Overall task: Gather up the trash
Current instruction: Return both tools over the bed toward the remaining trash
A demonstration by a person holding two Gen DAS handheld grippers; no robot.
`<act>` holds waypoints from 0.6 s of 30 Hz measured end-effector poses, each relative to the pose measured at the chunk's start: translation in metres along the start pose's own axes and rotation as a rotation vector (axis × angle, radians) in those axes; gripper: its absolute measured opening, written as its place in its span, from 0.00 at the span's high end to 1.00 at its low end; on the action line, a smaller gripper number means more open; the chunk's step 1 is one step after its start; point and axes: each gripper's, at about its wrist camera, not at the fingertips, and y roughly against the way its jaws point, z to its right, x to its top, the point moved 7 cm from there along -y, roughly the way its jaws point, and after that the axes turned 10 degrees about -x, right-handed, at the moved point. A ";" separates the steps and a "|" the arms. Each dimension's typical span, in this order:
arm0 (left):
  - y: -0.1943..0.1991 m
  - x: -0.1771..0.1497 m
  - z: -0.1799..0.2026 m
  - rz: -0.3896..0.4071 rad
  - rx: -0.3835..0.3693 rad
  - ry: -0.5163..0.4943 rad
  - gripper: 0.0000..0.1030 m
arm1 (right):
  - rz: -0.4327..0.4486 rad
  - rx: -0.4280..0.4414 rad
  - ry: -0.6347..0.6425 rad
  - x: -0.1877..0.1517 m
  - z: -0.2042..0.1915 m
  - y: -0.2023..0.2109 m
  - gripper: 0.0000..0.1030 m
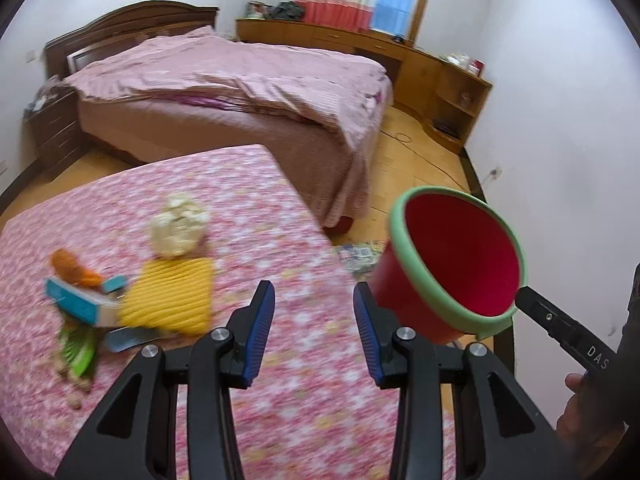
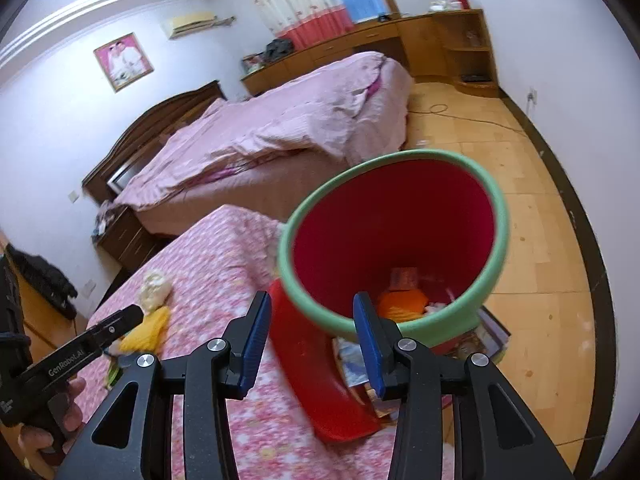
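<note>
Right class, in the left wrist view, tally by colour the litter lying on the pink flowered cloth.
White: 1, crumpled paper ball
Yellow: 1, ribbed piece
Orange: 1, orange scrap
Blue: 2, blue box and flat blue scrap
Green: 1, green wrapper
Total: 6, as far as the blur allows.

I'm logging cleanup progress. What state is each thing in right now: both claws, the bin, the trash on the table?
left claw: open, empty, over the table.
right claw: jaws apart, at the red bin rim.
red bin: tilted, beside the table edge, some trash inside.
paper ball: crumpled, on the table.
yellow pad: flat on the table.
blue box: lying on the table, blurred.
</note>
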 end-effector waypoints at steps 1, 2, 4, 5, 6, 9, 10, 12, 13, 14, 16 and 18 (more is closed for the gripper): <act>0.004 -0.001 -0.005 0.005 0.007 0.008 0.60 | -0.003 0.005 0.008 -0.001 -0.005 0.000 0.58; 0.010 -0.002 -0.012 0.013 0.016 0.017 0.60 | -0.006 0.011 0.017 -0.003 -0.011 0.000 0.58; 0.021 -0.004 -0.025 0.026 0.032 0.033 0.60 | -0.013 0.023 0.033 -0.006 -0.022 0.000 0.58; 0.026 -0.006 -0.032 0.031 0.042 0.041 0.60 | -0.015 0.027 0.040 -0.008 -0.027 0.000 0.58; 0.029 -0.006 -0.037 0.032 0.049 0.045 0.60 | -0.019 0.032 0.049 -0.010 -0.034 0.000 0.58; 0.040 -0.010 -0.054 0.040 0.075 0.064 0.60 | -0.030 0.043 0.071 -0.016 -0.048 0.000 0.58; 0.043 -0.012 -0.060 0.043 0.082 0.072 0.60 | -0.033 0.046 0.077 -0.017 -0.052 -0.001 0.58; 0.050 -0.014 -0.070 0.047 0.097 0.083 0.60 | -0.040 0.053 0.092 -0.021 -0.061 -0.001 0.58; 0.053 -0.016 -0.077 0.049 0.108 0.087 0.60 | -0.043 0.055 0.098 -0.022 -0.065 -0.001 0.57; 0.056 -0.018 -0.082 0.049 0.115 0.088 0.60 | -0.046 0.056 0.104 -0.024 -0.069 -0.001 0.57; 0.061 -0.022 -0.094 0.049 0.133 0.095 0.60 | -0.055 0.062 0.118 -0.028 -0.078 -0.004 0.57; 0.066 -0.026 -0.107 0.047 0.150 0.108 0.60 | -0.065 0.067 0.131 -0.032 -0.086 -0.006 0.57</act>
